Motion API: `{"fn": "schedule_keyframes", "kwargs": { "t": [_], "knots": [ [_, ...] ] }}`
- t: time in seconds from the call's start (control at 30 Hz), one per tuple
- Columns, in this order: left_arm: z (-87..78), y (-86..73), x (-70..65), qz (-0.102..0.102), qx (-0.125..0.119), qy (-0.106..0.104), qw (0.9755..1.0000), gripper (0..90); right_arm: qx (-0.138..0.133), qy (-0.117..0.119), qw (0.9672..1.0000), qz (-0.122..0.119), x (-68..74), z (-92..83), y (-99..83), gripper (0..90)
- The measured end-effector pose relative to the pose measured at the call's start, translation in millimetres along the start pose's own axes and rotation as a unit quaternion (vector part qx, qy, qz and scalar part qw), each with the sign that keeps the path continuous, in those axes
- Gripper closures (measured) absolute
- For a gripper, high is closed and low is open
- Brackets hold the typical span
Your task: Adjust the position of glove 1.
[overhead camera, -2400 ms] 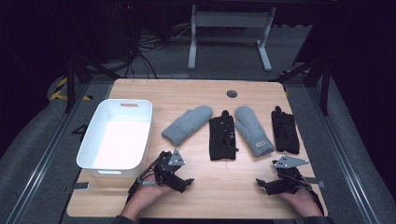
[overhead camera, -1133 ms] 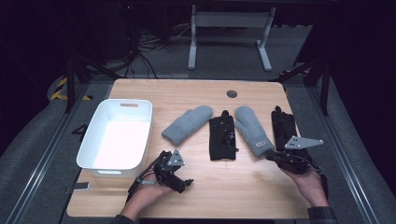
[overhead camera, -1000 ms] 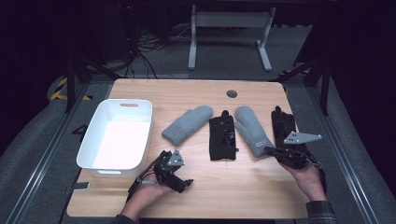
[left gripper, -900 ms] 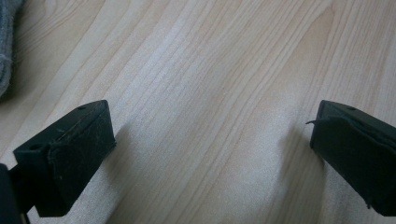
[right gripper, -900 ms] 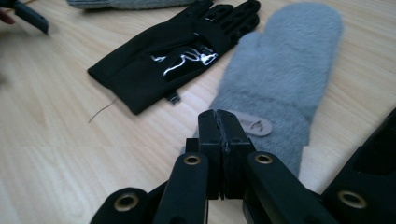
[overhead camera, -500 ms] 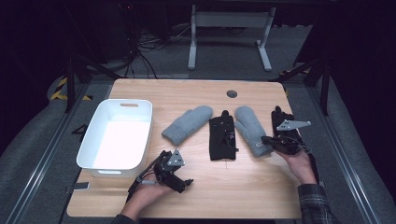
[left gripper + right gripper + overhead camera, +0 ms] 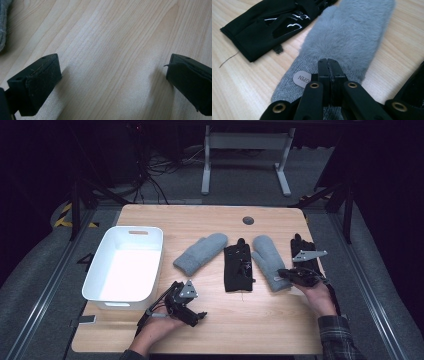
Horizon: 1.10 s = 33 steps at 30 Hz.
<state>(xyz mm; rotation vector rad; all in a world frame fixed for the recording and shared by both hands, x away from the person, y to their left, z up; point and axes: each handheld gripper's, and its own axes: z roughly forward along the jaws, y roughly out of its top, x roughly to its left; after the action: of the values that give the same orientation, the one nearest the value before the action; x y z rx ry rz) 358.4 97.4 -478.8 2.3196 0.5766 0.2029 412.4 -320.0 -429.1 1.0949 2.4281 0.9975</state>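
Pinching nothing I can make out, the right tongs [image 7: 329,65] are pressed together, tips over the knit cuff of a fluffy grey mitten [image 7: 347,37] lying flat beside a smooth black glove [image 7: 274,23]. Left tongs [image 7: 112,75] sit spread over bare wood [image 7: 112,37]. Likely sorting has barely begun: the white plastic bin [image 7: 100,270] holds nothing.

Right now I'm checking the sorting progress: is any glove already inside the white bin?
No, the white bin shows a bare bottom, while the grey mittens and black gloves lie on the table.
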Motion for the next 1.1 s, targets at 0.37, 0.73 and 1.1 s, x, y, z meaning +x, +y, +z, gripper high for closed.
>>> {"fn": "schedule_keyframes", "kwargs": {
  "t": [0.37,0.73,1.1],
  "knots": [
    [0.0,-0.2,-0.6,0.001,-0.001,0.001,1.0,0.2,0.006,0.014,0.9999,-0.004,13.7,-11.6,-11.8,90.0],
    [-0.1,-0.2,-1.5,0.002,0.0,-0.002,1.0,0.1,0.008,0.03,0.9995,-0.005,32.7,-22.2,-24.4,90.0],
    [-0.3,-0.1,-1.5,0.002,0.001,-0.002,1.0,0.1,0.011,0.047,0.9988,-0.011,55.8,-35.6,-39.8,90.0]
  ]
}}
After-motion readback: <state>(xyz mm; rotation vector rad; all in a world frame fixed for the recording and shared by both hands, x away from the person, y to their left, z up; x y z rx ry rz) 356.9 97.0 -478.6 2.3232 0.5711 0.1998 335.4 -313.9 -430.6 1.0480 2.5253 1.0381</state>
